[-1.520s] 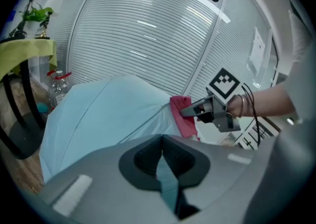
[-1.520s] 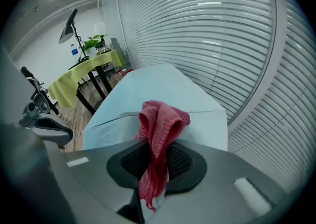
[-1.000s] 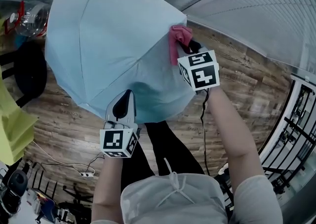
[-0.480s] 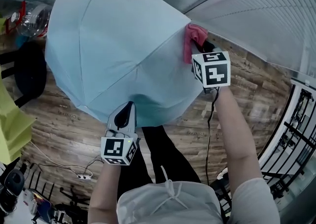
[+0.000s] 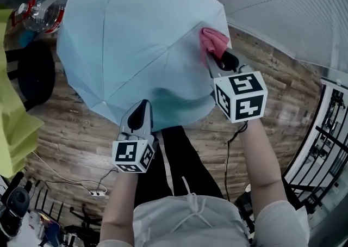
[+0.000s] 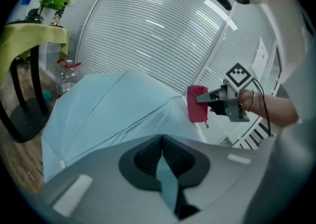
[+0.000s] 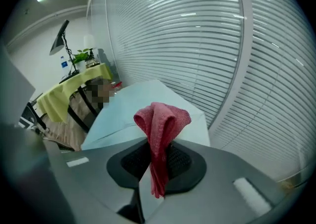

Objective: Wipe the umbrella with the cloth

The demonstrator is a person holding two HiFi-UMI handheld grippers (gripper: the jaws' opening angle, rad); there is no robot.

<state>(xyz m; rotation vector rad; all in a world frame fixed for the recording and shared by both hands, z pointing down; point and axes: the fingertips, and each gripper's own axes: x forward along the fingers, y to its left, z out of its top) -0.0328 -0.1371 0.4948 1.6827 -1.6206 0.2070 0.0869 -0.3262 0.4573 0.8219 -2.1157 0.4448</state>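
1. Umbrella (image 5: 136, 39): open pale-blue canopy, shifted slightly since earlier. Bare wooden floor (image 5: 272, 93) lies beyond its near and right rims.
2. Left gripper (image 5: 141, 107): jaws closed on the canopy's near edge, as before.
3. Right gripper (image 5: 220, 55): jaws clamped on the cloth.
4. Cloth (image 5: 212, 40): red, at the right rim, farther right than a second ago.

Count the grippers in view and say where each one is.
2. The left gripper is shut on the near edge of the umbrella. The right gripper holds the red cloth at the umbrella's right edge. None appears hidden.
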